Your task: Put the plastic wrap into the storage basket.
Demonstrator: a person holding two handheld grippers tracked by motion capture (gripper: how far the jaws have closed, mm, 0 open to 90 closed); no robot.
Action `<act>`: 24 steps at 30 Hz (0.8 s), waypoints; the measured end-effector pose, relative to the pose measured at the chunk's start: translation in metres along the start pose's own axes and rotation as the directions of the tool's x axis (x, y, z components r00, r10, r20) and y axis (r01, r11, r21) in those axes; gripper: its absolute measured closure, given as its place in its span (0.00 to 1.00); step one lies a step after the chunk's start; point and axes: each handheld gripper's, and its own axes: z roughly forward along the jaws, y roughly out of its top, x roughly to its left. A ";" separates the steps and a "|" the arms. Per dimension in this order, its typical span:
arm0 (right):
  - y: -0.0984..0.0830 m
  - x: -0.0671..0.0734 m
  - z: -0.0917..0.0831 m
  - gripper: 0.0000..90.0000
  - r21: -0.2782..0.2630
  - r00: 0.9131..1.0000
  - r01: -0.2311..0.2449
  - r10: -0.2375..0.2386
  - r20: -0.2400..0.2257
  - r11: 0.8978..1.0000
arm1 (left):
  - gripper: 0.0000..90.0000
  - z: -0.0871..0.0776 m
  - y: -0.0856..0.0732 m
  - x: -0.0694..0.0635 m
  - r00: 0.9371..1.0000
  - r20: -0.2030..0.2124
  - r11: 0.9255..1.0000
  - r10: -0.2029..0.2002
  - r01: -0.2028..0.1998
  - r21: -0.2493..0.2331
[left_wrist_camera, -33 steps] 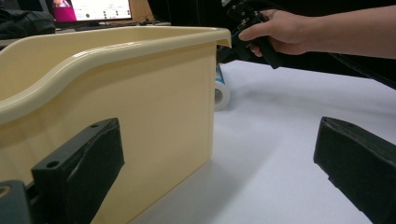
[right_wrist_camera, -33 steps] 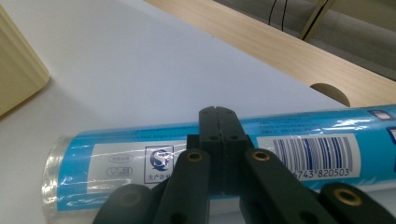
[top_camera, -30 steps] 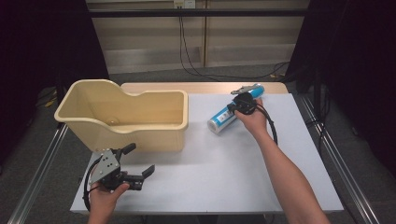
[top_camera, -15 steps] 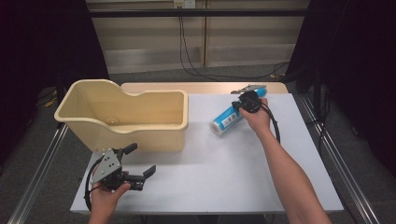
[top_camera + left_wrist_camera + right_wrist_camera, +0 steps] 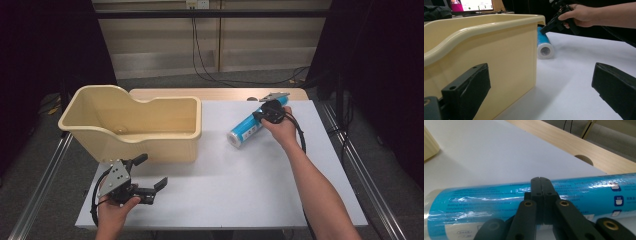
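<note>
Right gripper (image 5: 263, 114) jaws pressed together against blue roll (image 5: 247, 129), no firm grasp evident (pushing, probably). Roll on white table (image 5: 240, 190), beside beige bin (image 5: 150, 131), not inside yet. Left gripper (image 5: 150, 181) wide open, empty, near bin.

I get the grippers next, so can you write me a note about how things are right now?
Left gripper: fingers open, holding nothing, low over the near part of the white table, in front of the cream bin.
Right gripper: fingers shut, tips against the top of the blue roll; I can't tell if they pinch its wrapper.
Things: the roll lies on its side on the table, right of the bin and apart from it.
Done: the right gripper is at the roll.
Left: probably getting a proper hold and moving the roll into the bin, but that is a guess.
</note>
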 end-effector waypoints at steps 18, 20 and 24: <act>-0.005 -0.009 0.009 1.00 -0.010 0.999 -0.031 0.031 0.014 0.999 | 0.02 0.006 -0.001 -0.001 1.000 0.023 1.000 -0.005 0.005 0.002; -0.006 -0.008 0.007 1.00 -0.004 1.000 -0.025 0.025 0.010 1.000 | 0.02 0.007 -0.001 -0.001 1.000 0.024 1.000 -0.005 0.005 0.002; -0.009 -0.008 -0.003 1.00 0.003 1.000 -0.008 0.008 0.003 1.000 | 0.02 0.008 0.000 -0.002 1.000 0.024 1.000 -0.001 0.001 0.003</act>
